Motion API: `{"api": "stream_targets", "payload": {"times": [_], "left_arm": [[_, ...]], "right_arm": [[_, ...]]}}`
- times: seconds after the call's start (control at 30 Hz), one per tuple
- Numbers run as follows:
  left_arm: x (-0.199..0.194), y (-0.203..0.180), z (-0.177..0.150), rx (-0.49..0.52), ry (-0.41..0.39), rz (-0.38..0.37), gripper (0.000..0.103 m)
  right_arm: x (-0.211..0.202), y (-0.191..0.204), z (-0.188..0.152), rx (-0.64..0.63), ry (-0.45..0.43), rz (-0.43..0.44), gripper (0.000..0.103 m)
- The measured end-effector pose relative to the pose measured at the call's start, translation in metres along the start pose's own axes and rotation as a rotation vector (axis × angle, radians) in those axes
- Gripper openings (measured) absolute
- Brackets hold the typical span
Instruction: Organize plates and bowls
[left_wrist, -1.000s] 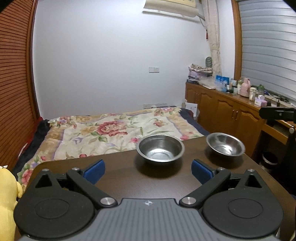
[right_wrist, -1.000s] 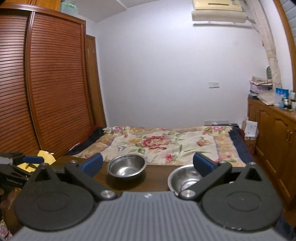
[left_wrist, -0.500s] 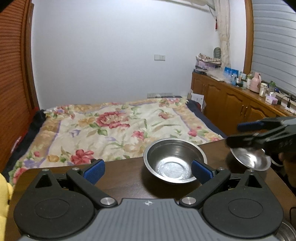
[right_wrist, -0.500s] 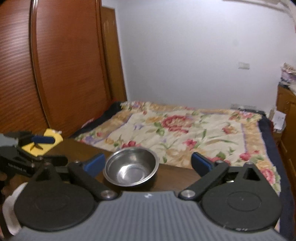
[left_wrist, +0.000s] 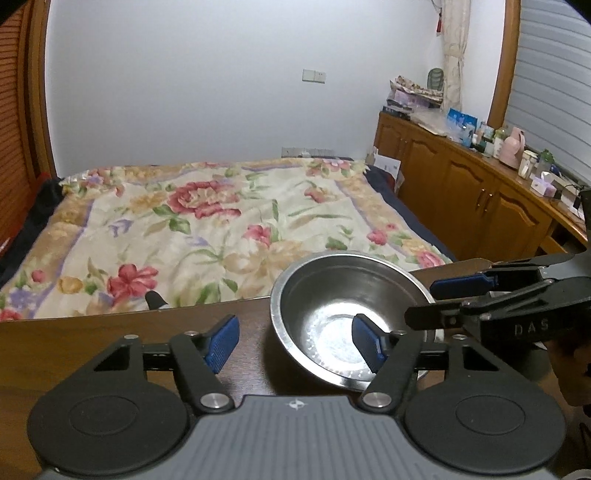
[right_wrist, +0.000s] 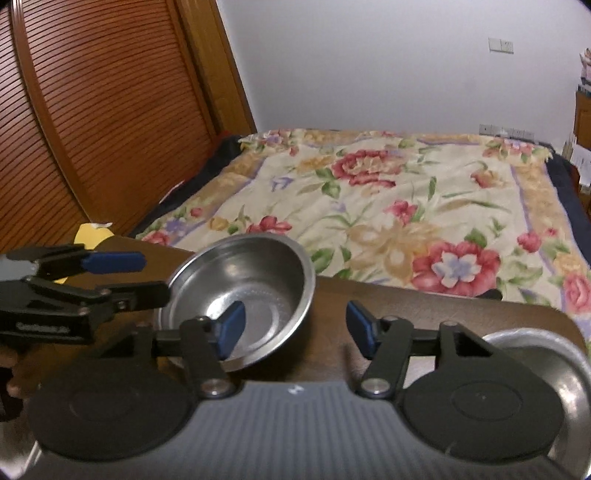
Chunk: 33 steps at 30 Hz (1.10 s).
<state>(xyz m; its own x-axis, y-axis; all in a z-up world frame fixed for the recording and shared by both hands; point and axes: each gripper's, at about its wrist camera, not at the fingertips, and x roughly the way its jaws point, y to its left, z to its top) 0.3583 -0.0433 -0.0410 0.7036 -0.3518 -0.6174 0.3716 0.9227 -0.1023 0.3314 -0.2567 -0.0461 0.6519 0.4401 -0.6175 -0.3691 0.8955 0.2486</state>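
A steel bowl (left_wrist: 343, 314) sits on the dark wooden table (left_wrist: 110, 339), tilted toward me; it also shows in the right wrist view (right_wrist: 251, 291). My left gripper (left_wrist: 295, 343) is open, its right finger over the bowl's inside and its left finger outside the rim. My right gripper (right_wrist: 295, 326) is open, its left finger over the bowl's inside; it shows in the left wrist view (left_wrist: 443, 299) at the bowl's right rim. A second steel bowl (right_wrist: 546, 369) lies at the table's right end, partly hidden behind my right gripper's body.
A bed with a floral blanket (left_wrist: 207, 229) lies just beyond the table's far edge. Wooden cabinets (left_wrist: 461, 192) with clutter on top stand at the right. A slatted wooden wardrobe (right_wrist: 92, 110) stands at the left. A yellow object (right_wrist: 90, 236) lies near the table's left end.
Both grippers have moved in on the left bowl, which now looms larger and tilted between them. The right gripper has swung left, away from the second bowl.
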Motion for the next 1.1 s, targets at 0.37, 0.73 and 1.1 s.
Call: {"api": "stream_targets", "payload": {"times": [0.37, 0.73, 1.1], "left_arm": [[0.012, -0.001, -0.003, -0.025, 0.066, -0.035, 0.037], [-0.034, -0.015, 0.01, -0.011, 0.015, -0.063, 0.026], [-0.118, -0.049, 0.015, 0.045, -0.094, -0.104, 0.026]], "right_arm": [[0.014, 0.004, 0.002, 0.001, 0.064, -0.004, 0.049], [-0.014, 0.01, 0.007, 0.041, 0.027, 0.006, 0.023], [-0.097, 0.034, 0.009, 0.026, -0.09, -0.028, 0.023]]}}
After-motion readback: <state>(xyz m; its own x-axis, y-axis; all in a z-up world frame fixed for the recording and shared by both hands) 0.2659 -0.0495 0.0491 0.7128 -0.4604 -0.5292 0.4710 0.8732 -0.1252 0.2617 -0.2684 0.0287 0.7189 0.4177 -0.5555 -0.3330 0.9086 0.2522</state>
